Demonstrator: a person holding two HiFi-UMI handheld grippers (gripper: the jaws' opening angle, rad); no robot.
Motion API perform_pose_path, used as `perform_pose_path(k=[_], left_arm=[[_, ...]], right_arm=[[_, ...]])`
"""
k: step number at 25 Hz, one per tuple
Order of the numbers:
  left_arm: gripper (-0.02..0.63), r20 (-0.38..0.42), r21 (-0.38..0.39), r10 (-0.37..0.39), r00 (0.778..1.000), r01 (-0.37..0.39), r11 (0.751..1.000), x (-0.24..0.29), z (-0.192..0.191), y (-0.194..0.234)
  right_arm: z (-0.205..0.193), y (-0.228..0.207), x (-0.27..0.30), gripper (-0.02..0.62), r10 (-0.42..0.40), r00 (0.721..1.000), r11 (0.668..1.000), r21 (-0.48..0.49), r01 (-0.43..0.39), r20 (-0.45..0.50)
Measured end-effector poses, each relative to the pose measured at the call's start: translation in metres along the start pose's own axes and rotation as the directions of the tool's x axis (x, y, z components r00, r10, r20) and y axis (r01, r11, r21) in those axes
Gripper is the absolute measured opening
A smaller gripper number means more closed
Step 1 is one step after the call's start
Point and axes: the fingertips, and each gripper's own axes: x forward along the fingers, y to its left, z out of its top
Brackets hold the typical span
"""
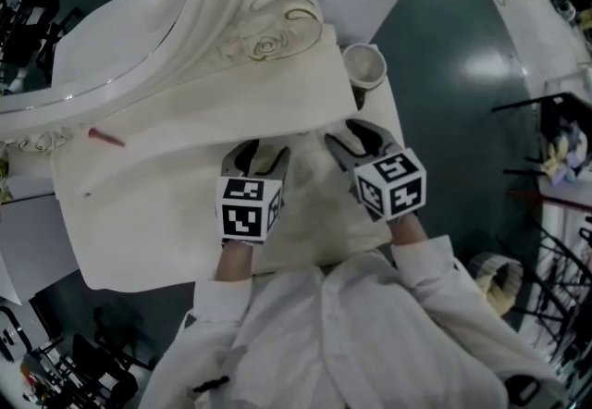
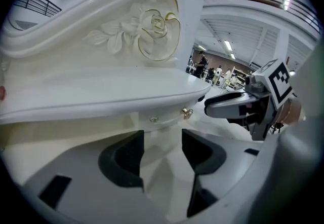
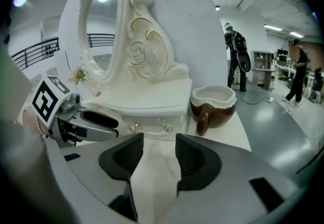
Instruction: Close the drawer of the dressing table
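- Your white sleeves [image 1: 427,261] fill the 6 o'clock edge of the head view, and both hands reach up toward 12 o'clock.
- Your left gripper [image 1: 264,154] rests low over the table top, jaws apart. Only bare white surface shows between them in the left gripper view [image 2: 162,139].
- Your right gripper [image 1: 355,135] sits just beside it, at its 3 o'clock, also with its jaws spread and nothing between them [image 3: 159,143].
- Each gripper carries a black-and-white marker cube [image 1: 248,208] on its near end.
- The dressing table [image 1: 166,231] is white, and its top spreads under both grippers.
- The drawer [image 3: 151,125] is at 12 o'clock from both grippers, tucked under the edge of a raised shelf [image 3: 147,97]. Neither gripper touches it.
- Two small gold knobs [image 3: 134,127] sit on the drawer front. You cannot tell from these views whether it is pushed fully in.
- A brown mug [image 1: 363,65], white inside, stands at 1 o'clock from your right gripper, beside the shelf's right end.
- A small red object [image 1: 106,137] lies at 10 o'clock from your left gripper, well apart from it.
- Beyond the shelf rises an oval mirror [image 3: 104,25] in a frame with a carved rose [image 2: 154,25].
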Motion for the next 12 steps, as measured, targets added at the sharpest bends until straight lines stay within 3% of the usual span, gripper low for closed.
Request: perform_pose_path(k=[8, 12], left_arm=[[0.232, 0.029, 0.067, -0.191, 0.981, 0.188, 0.980, -0.029, -0.003, -0.047], [0.232, 0.074, 0.067, -0.253, 0.965, 0.248, 0.966, -0.044, -0.003, -0.066]], right_arm=[[-0.002, 0.034, -0.030, 0.193, 0.143, 0.987, 0.969, -0.195, -0.154, -0.070], [0.004, 0.055, -0.050, 0.118, 0.180, 0.980, 0.943, -0.269, -0.197, -0.087]])
